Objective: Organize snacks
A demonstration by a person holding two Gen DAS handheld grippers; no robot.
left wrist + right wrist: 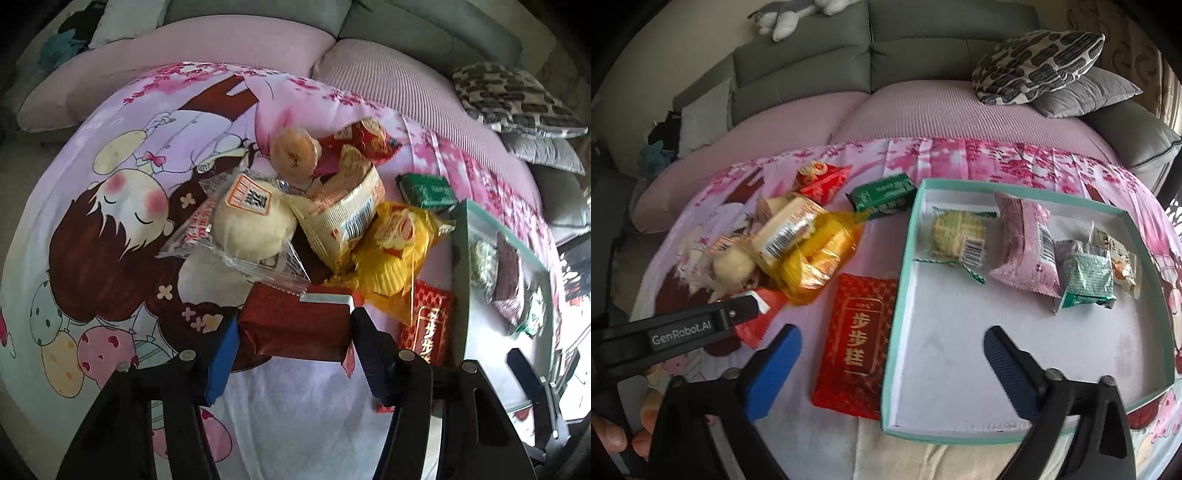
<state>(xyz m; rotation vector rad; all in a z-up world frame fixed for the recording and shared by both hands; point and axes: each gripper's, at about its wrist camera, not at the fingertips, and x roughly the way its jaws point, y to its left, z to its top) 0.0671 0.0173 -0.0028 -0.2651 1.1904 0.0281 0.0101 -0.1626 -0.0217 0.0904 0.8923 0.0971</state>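
Note:
My left gripper (293,325) is shut on a dark red snack packet (295,319) at the near edge of a snack pile on the cartoon cloth. The pile holds a pale bun in clear wrap (251,225), a cream packet (345,214), a yellow cake packet (395,243) and a round pastry (293,151). My right gripper (892,365) is open and empty, over a flat red packet with gold characters (855,343) and the left wall of the teal-rimmed box (897,288). The box holds a green cake (956,230), a pink packet (1027,243) and a green packet (1086,273).
A green packet (882,195) and a red packet (822,181) lie on the cloth behind the pile. A sofa with pink cushions (923,110) and patterned pillows (1038,62) runs along the back. The left gripper's arm (676,332) shows at the left.

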